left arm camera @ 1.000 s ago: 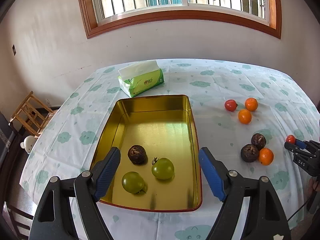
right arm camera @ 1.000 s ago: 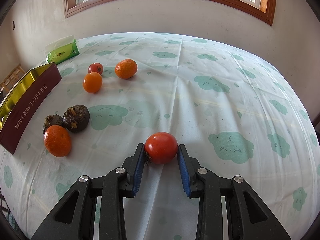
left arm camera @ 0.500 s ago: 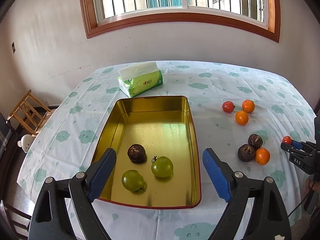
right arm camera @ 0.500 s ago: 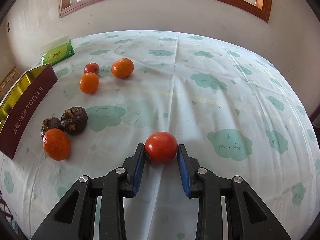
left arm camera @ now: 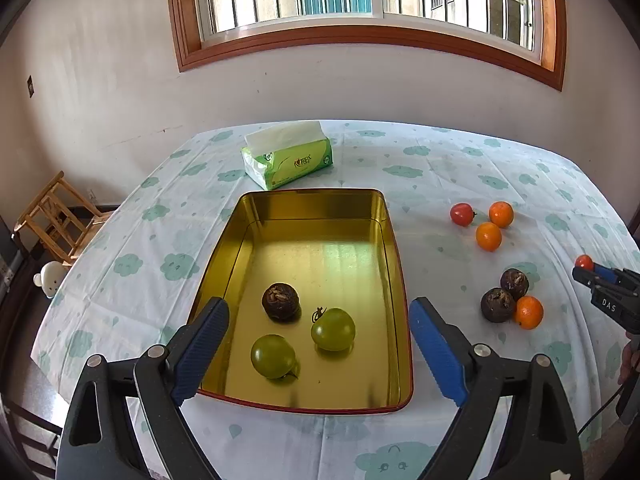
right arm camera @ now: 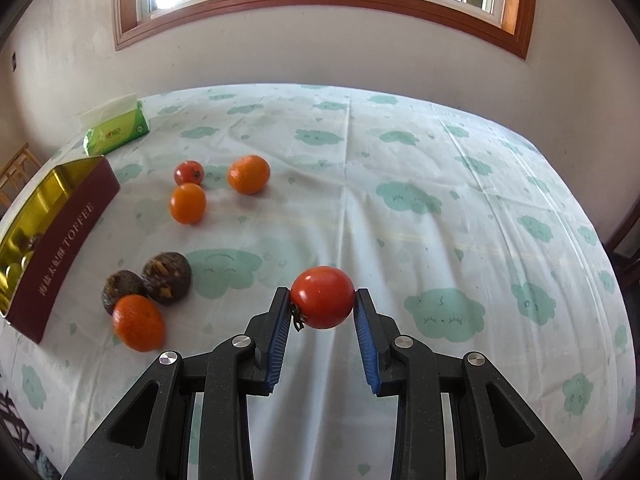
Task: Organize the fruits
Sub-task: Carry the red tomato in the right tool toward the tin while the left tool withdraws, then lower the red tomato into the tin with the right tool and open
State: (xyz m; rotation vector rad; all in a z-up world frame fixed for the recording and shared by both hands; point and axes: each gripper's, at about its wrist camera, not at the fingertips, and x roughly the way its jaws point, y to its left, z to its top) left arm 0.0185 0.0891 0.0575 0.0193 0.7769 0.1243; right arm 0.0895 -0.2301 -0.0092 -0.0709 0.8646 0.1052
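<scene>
Your right hand-held gripper (right arm camera: 322,309) clamps a red tomato (right arm camera: 322,297) for the gold tin (right arm camera: 40,216) far to its left, while your left hand-held gripper (left arm camera: 320,344), jaws just opened wide, holds nothing.

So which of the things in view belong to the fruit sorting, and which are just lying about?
Job: gold tin, held red tomato, loose tomato, oranges, brown fruits, green tomatoes.
Lying about: tissue pack, wooden chair.
</scene>
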